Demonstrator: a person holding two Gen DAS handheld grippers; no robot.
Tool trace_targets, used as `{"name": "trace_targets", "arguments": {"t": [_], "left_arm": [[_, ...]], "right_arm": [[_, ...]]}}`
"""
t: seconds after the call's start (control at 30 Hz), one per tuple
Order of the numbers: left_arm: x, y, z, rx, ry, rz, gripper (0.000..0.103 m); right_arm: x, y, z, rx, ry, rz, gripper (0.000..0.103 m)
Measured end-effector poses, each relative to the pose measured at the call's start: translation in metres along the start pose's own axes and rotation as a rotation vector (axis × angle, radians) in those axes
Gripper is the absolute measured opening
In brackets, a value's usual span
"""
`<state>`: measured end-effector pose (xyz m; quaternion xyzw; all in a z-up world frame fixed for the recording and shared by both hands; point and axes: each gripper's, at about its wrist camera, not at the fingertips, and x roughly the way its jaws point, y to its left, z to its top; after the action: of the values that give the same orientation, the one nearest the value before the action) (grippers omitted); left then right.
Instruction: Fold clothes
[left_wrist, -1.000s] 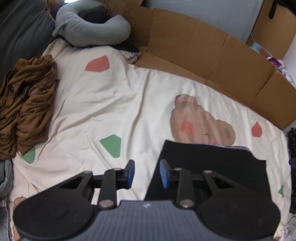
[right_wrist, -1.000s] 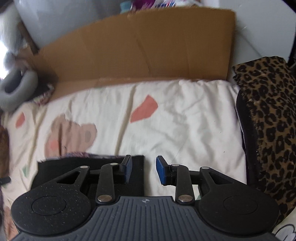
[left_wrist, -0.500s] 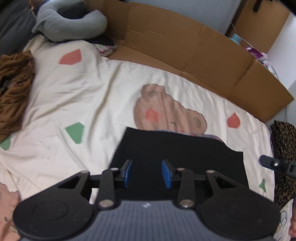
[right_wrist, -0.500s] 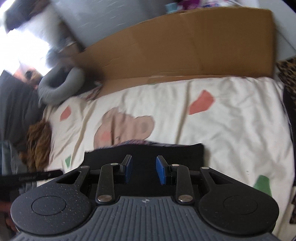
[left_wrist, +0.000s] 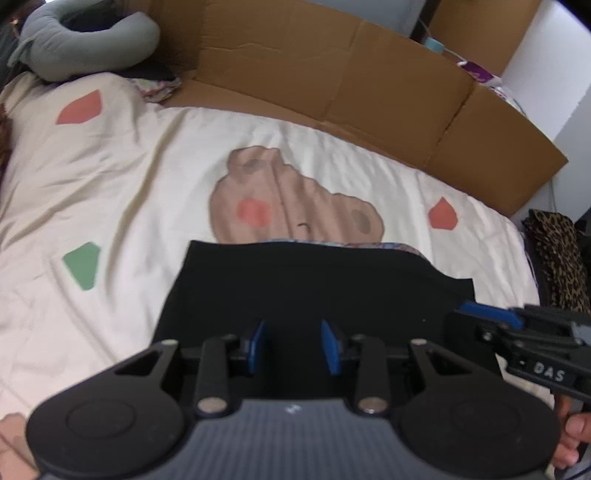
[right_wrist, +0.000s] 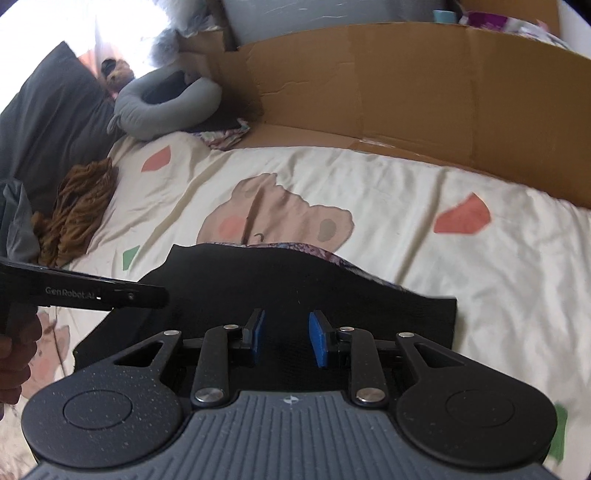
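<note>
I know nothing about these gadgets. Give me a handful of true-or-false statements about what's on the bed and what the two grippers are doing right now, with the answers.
1. The black garment lies flat on the cream patterned bedsheet. True.
2. The left gripper is clamped on the garment. False: its jaws stand open above the cloth, holding nothing.
3. The right gripper is open too. True.
4. A crumpled brown garment lies at the far left of the bed. True.
5. The grey U-shaped pillow sits on top of the black garment. False: it lies far off, at the head of the bed beside the cardboard.
</note>
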<state>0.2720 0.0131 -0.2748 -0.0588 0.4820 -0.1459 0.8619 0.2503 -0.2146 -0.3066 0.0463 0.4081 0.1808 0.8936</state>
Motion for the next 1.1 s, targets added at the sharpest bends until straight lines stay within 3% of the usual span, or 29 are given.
{"name": "trace_targets", "arguments": {"t": [0.23, 0.67, 0.8, 0.87, 0.97, 1.1], "left_arm": [[0.023, -0.006, 0.005, 0.056, -0.031, -0.029, 0.035], [0.047, 0.001, 0.003, 0.097, -0.010, -0.017, 0.039], [0.044, -0.001, 0.006, 0.099, -0.009, -0.010, 0.039], [0.040, -0.001, 0.008, 0.093, -0.020, -0.013, 0.033], [0.039, -0.008, 0.010, 0.159, -0.052, -0.011, 0.033], [0.046, -0.009, 0.017, 0.216, -0.050, -0.046, 0.033]], "right_arm": [[0.035, 0.009, 0.015, -0.112, 0.034, -0.024, 0.030], [0.071, 0.002, 0.021, -0.141, 0.071, 0.006, 0.028], [0.073, 0.004, 0.021, -0.186, 0.077, 0.008, 0.028], [0.071, 0.001, 0.025, -0.143, 0.082, 0.021, 0.028], [0.062, -0.003, 0.029, -0.101, 0.061, 0.038, 0.028], [0.037, -0.003, 0.034, -0.141, 0.017, 0.045, 0.028]]}}
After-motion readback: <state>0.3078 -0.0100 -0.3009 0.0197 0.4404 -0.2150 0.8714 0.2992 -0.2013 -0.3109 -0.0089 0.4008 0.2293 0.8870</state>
